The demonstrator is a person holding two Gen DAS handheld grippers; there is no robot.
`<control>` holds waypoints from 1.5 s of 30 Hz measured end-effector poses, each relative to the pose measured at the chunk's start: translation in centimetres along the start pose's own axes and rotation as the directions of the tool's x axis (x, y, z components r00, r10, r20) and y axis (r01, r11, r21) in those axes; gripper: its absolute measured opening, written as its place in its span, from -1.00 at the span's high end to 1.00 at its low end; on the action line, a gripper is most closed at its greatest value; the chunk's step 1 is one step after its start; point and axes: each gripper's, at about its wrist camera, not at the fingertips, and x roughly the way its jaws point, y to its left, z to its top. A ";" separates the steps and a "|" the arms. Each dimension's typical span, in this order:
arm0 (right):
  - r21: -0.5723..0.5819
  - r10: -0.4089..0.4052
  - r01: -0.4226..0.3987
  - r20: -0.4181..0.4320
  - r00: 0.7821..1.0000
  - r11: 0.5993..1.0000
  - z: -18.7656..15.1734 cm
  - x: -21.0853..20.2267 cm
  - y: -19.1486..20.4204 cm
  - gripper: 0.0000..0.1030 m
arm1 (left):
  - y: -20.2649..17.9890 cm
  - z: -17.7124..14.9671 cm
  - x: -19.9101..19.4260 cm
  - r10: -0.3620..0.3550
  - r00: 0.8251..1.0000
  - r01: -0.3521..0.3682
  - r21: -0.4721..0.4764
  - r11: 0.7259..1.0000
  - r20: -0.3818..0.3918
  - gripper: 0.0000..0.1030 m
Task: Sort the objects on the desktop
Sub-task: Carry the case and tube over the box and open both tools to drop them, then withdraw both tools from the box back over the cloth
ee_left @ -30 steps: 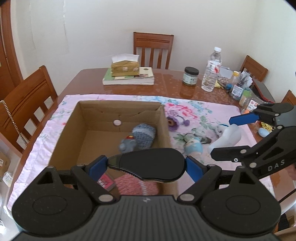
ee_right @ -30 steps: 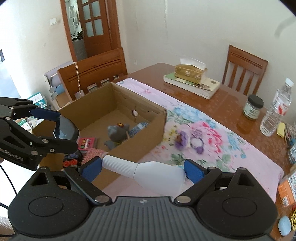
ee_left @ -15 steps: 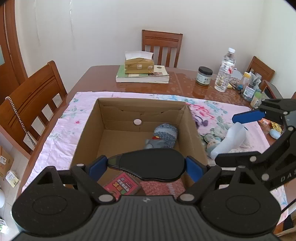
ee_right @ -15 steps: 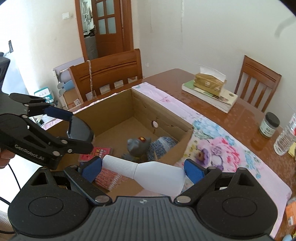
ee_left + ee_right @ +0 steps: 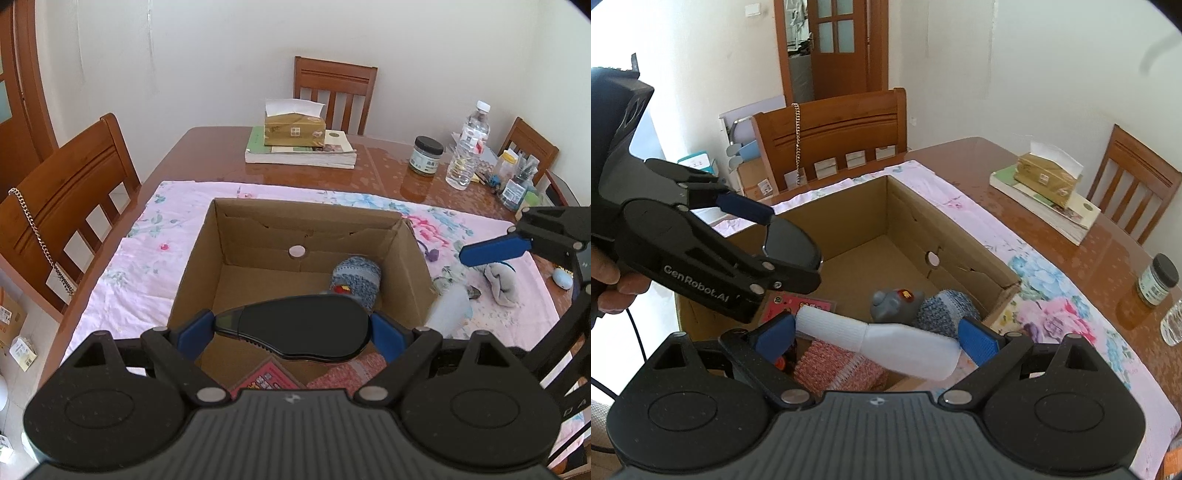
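We had two things in transit, both over the cardboard box [image 5: 413, 258], our landmark on the desk [image 5: 384, 173]. The black oval case [image 5: 295, 326] lay crosswise between the blue pads of our left hand-held gripper [image 5: 293, 330], clamped at both ends and hanging above the box's near wall. The white bottle [image 5: 897, 343] lay the same way in our right hand-held gripper [image 5: 877, 334], pinched from cap to base, above the box's near corner. Inside the box already sat a grey plush toy [image 5: 892, 299], a blue knitted roll [image 5: 947, 308], a pink card [image 5: 805, 304] and a red woven piece [image 5: 834, 365]. We judged the step to be the drop-off. Next, each load needed lowering over a bare patch of the box floor before the jaws let go. A grey cloth [image 5: 500, 282] lay outside the box, beyond its right wall, unsorted.
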 end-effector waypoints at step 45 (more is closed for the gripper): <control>0.095 -0.055 0.056 -0.012 0.998 0.994 -5.8 -3.6 -4.1 -1.00 | -6.0 -1.8 -4.0 0.063 0.998 -0.063 -0.018 0.998 0.002 -0.94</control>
